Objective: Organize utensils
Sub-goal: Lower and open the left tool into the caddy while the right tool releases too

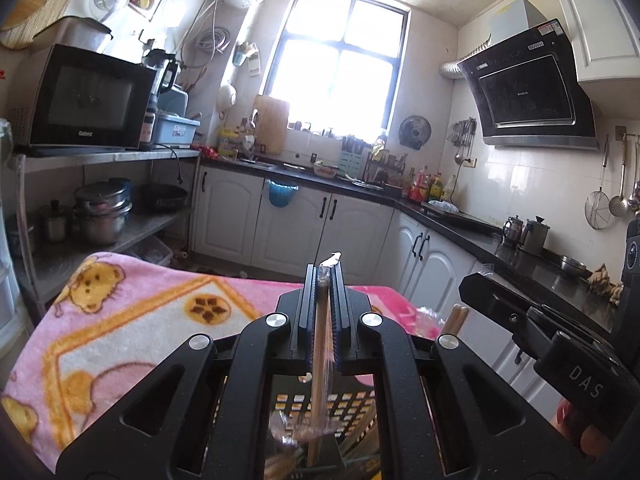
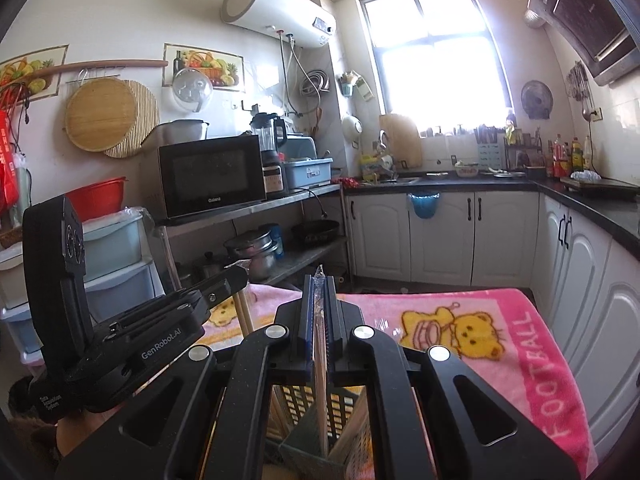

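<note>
My left gripper [image 1: 323,276] is shut on a plastic-wrapped wooden utensil [image 1: 320,360] that hangs down into a dark slotted utensil basket [image 1: 320,404] below it. My right gripper [image 2: 319,286] is shut on wrapped wooden chopsticks [image 2: 320,360] that reach down into the same basket [image 2: 300,404]. The basket stands on a pink cartoon blanket [image 1: 132,312], which also shows in the right wrist view [image 2: 480,332]. Each gripper sees the other beside it: the right one [image 1: 472,284] and the left one [image 2: 236,276], with chopstick ends [image 1: 456,318] between them.
A steel rack with a microwave [image 1: 84,98] and pots [image 1: 102,212] stands at the left. White cabinets [image 1: 292,224] and a black countertop [image 1: 520,248] run along the back and right. A range hood [image 1: 528,88] hangs at the upper right.
</note>
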`<state>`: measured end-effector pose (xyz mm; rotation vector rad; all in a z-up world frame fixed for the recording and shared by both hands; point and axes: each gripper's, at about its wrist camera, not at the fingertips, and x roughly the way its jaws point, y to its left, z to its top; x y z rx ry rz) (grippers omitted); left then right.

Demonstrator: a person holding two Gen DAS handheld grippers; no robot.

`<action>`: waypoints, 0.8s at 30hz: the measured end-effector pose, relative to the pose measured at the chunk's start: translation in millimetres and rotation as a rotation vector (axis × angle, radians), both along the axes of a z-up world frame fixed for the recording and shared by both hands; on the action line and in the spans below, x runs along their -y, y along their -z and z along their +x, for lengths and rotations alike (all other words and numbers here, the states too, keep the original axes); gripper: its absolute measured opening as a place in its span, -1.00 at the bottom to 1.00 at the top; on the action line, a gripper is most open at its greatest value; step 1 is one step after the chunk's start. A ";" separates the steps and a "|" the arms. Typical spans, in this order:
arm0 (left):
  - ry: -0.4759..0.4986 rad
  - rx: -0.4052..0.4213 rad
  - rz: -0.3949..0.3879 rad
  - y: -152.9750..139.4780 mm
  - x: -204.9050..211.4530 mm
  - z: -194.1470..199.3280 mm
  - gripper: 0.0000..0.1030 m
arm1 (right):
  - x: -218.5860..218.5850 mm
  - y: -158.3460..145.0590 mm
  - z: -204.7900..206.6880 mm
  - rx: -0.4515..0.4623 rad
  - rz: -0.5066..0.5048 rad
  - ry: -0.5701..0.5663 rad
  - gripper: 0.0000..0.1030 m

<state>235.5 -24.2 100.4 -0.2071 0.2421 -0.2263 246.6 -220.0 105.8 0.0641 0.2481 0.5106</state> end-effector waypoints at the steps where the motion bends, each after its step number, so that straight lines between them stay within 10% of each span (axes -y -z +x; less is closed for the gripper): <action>1: 0.005 -0.008 -0.001 1.0 -0.5 -0.7 -0.93 | 0.8 1.7 -0.9 -0.007 -0.001 0.001 -0.89; 9: 0.044 -0.069 0.010 6.2 0.4 -6.4 -0.89 | 7.3 11.3 -6.1 -0.065 -0.014 0.014 -0.65; 24: 0.103 -0.119 0.039 9.7 -0.8 -53.7 0.10 | 29.7 25.7 -44.5 -0.142 -0.017 0.029 0.03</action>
